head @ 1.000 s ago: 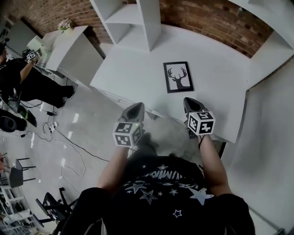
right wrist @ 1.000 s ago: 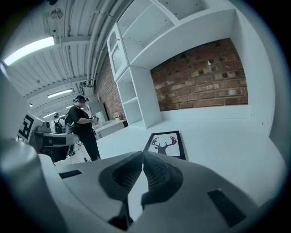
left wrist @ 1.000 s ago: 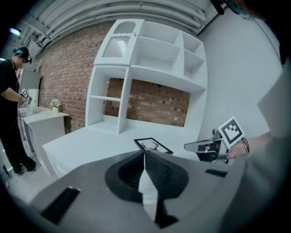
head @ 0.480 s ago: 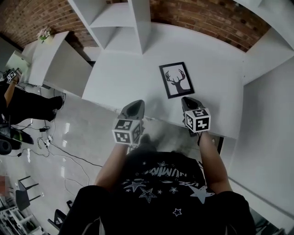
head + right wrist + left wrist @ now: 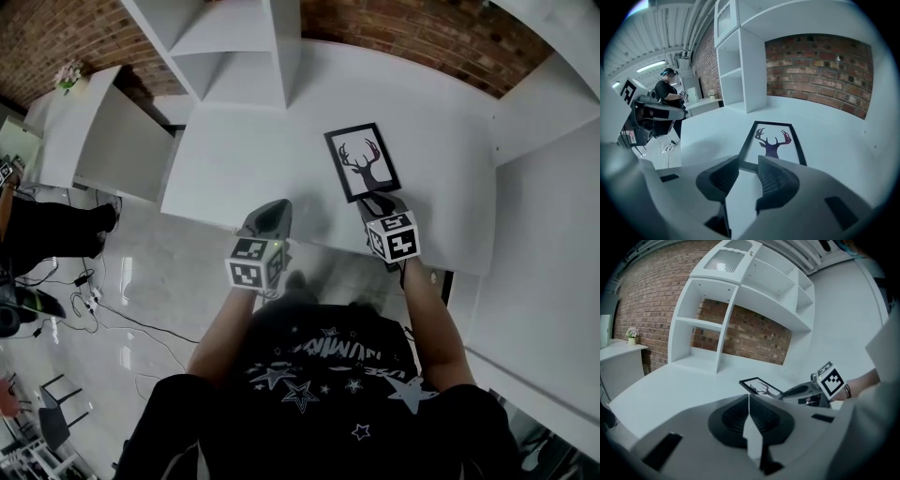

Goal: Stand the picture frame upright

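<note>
Two tongs are held out over the near edge of a white table (image 5: 246,150), one in each hand. The picture frame (image 5: 362,161) lies flat on this table, face up, close to the near edge and to the right of the middle. It has a thin black border and shows a dark deer head with antlers on a white ground.

The right tongs (image 5: 380,201) point down at the near short side of the frame. Its jaws have just been opening and now stand apart. In the right gripper view the near edge of the frame (image 5: 773,140) shows in the gap just ahead of the tips (image 5: 749,161), and the pads do not press on it.

The left tongs (image 5: 273,208) are clenched, with the two jaws meeting in one line (image 5: 749,399) and nothing between them. They are to the left of the frame and apart from it.

Behind the table stands a white shelf unit (image 5: 234,42) against a brick wall (image 5: 422,33). Another person (image 5: 669,98) in dark clothes is far off on the left, on the grey floor (image 5: 141,281).
</note>
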Motion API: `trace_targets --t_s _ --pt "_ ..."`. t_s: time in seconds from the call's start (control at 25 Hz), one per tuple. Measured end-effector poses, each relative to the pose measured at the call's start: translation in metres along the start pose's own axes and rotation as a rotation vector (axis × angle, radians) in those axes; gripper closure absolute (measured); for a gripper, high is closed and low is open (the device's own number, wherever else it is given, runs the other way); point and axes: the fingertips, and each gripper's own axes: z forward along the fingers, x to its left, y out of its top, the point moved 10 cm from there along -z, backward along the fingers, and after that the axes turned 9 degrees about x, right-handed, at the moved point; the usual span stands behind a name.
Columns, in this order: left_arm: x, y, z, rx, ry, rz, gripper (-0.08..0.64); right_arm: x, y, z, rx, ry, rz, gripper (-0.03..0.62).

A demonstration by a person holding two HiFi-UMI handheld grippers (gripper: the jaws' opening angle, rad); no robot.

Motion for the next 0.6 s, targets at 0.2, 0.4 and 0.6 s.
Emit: trace_targets --t_s 0.2,0.4,0.6 --pt "0.01 -0.003 0.007 0.024 -0.027 0.01 0.54 0.009 0.004 0.016 0.044 -0.003 -0.072 0.463" --pt "0.017 -0.001 0.013 0.04 -0.044 0.019 0.54 0.015 0.009 0.031 0.079 0.018 -0.129 0.434" --pt "0.025 -0.002 0.017 0.054 -0.052 0.021 0.54 0.021 0.014 0.04 0.119 0.018 -0.16 0.426"
